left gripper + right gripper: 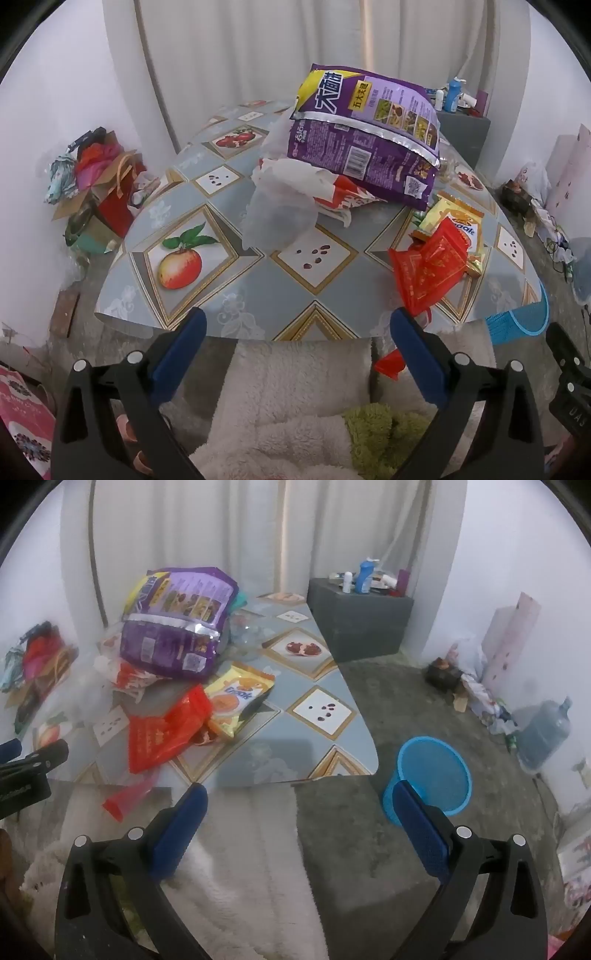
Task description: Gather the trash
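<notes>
Wrappers heaped on the low table, both grippers empty and spread wide — nothing collected yet.

The crinkled red plastic wrapper (430,267) lay at the near edge of the fruit-patterned table (236,295), just beside the yellow biscuit packet (240,698), with the large purple foil snack bag (365,147) stacked behind on a thin white plastic bag (280,210). The left gripper (297,345) and right gripper (297,819) hung short of that edge, jaws wide, holding nothing. A careless grab at the red wrapper could likely nudge it off the edge, and pulling the white bag might topple the purple one. The round blue mesh bin (434,775) stood on open floor right of the table — a clear path.
</notes>
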A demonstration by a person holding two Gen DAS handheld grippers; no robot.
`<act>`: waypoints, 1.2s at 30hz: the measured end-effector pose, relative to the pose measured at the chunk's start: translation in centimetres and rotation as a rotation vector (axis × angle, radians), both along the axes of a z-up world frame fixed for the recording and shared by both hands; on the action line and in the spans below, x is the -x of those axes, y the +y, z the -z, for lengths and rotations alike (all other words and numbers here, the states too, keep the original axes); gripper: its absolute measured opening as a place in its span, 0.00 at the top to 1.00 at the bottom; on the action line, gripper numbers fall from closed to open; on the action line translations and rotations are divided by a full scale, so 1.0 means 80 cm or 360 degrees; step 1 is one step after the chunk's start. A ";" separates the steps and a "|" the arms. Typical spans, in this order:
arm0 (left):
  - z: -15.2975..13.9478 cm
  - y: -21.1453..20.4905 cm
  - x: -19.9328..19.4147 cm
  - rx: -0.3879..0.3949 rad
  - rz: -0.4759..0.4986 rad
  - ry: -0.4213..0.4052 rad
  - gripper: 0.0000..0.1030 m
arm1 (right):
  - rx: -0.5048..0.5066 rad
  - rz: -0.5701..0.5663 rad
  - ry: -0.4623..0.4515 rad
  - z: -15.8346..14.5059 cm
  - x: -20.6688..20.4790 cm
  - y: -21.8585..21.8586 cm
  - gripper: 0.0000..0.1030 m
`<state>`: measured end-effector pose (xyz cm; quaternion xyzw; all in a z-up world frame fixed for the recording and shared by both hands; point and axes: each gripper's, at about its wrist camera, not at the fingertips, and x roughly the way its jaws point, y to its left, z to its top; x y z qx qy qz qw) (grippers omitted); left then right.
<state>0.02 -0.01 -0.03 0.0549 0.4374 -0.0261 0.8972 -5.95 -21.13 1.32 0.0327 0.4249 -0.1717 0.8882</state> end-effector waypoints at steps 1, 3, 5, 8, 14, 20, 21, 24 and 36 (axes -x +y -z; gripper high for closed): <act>0.000 0.000 0.000 0.0002 0.0000 0.0003 0.05 | 0.0001 0.0004 0.0000 0.000 -0.001 0.000 0.07; 0.000 0.000 0.000 0.0006 0.0001 0.0006 0.05 | -0.0012 -0.0004 -0.0003 0.000 -0.002 0.000 0.07; 0.001 0.000 0.000 0.0004 0.0006 0.0006 0.05 | -0.0014 -0.0005 -0.0002 0.000 -0.004 0.000 0.07; 0.001 0.000 0.000 -0.0004 0.0007 0.0005 0.05 | -0.0022 -0.0006 -0.0004 -0.001 -0.006 -0.001 0.07; 0.002 -0.005 0.002 -0.0004 0.0011 0.0005 0.05 | -0.0028 -0.0003 -0.0004 -0.001 -0.010 -0.001 0.07; -0.001 -0.005 0.001 -0.0005 0.0023 0.0000 0.05 | -0.0029 0.0003 -0.0004 -0.001 -0.013 -0.004 0.07; -0.001 -0.006 0.001 -0.0006 0.0022 0.0001 0.05 | -0.0031 0.0004 -0.0007 0.000 -0.013 -0.004 0.07; -0.001 -0.006 0.001 -0.0007 0.0020 0.0001 0.05 | -0.0029 -0.0002 -0.0009 -0.001 -0.017 -0.006 0.07; -0.002 0.006 0.000 -0.0012 -0.0022 -0.0004 0.05 | -0.0063 -0.0115 -0.0038 -0.012 -0.024 0.019 0.07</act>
